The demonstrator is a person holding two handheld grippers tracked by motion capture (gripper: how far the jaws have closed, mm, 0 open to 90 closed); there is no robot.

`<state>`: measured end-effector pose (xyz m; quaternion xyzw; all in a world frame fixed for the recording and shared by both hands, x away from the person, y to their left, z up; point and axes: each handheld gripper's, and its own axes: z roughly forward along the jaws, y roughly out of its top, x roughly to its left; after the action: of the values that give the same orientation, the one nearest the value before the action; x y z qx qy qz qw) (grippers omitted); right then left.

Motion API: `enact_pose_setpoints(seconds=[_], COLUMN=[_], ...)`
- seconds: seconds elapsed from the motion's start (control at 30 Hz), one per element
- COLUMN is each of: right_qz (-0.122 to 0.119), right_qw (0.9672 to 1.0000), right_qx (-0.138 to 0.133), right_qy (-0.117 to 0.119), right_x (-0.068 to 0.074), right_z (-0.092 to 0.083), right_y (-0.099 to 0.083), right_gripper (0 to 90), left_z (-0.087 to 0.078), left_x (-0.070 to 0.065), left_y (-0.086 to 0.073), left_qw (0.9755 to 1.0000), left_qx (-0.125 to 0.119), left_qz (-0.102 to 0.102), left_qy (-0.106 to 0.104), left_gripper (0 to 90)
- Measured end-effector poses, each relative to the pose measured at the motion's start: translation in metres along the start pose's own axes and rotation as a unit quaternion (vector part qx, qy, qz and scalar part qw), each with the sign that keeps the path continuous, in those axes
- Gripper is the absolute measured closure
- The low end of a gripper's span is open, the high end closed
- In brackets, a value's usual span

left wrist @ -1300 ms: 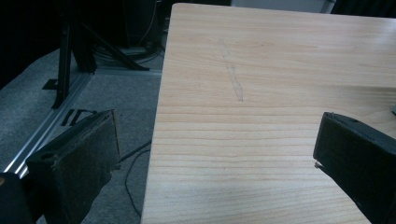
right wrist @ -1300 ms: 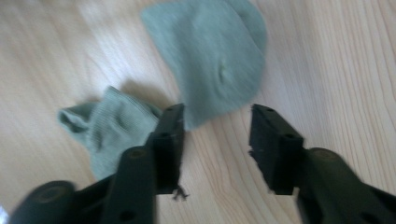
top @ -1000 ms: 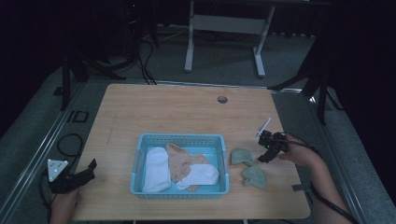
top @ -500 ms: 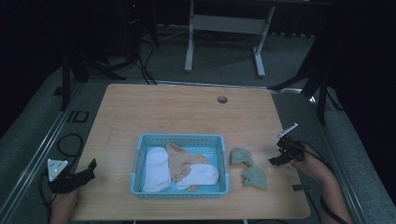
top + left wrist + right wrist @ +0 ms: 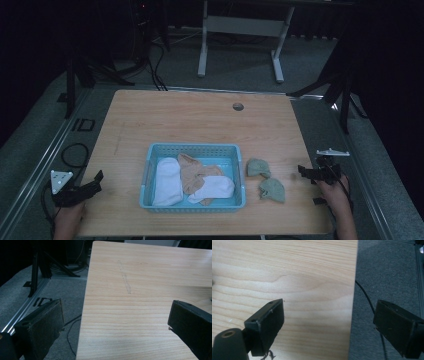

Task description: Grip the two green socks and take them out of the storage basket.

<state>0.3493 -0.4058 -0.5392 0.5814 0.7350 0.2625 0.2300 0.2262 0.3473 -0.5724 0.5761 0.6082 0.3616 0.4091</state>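
Right tool (image 5: 306, 171) now at table (image 5: 200, 120) edge.

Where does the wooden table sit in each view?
High view: table centre frame, all edges visible.
Left gripper view: table covers the right two-thirds, edge running top to bottom.
Right gripper view: table covers the left two-thirds, edge running top to bottom.
Shared landmark: grey floor beside that edge.

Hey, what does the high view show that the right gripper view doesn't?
High view alone: the blue basket holding two white socks and a tan sock, two green socks on the table beside it, and the left tongs at the near left corner.

Right gripper view alone: a close look between its jaws, standing wide apart with nothing between them.

Both: the wooden table, its right edge, and the right tongs.
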Motion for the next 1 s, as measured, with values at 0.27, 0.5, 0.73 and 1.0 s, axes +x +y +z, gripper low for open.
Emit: enact_pose_setpoints(seconds=[0.27,0.5,0.73,1.0], right_qz=[0.066,0.079,0.082,0.082], right_qw=[0.9952,0.9854,0.9810,0.9808], right_qx=[-0.069,-0.137,-0.165,-0.166], right_qy=[-0.024,-0.061,-0.061,-0.062], right_x=[0.001,0.008,0.008,0.008], right_z=[-0.010,-0.023,-0.024,-0.024], right_y=[-0.034,-0.054,-0.061,-0.061], right_gripper=[9.7,9.9,10.0,10.0], left_z=[0.000,0.000,0.000,0.000], left_x=[0.000,0.000,0.000,-0.001], left_y=[0.000,0.000,0.000,0.000], left_qw=[1.0000,1.0000,1.0000,1.0000], left_qx=[-0.001,-0.001,-0.002,-0.002], left_qz=[0.001,0.002,0.002,0.003], left_qy=[-0.001,-0.001,-0.001,-0.003], left_gripper=[0.7,0.7,0.7,0.7])
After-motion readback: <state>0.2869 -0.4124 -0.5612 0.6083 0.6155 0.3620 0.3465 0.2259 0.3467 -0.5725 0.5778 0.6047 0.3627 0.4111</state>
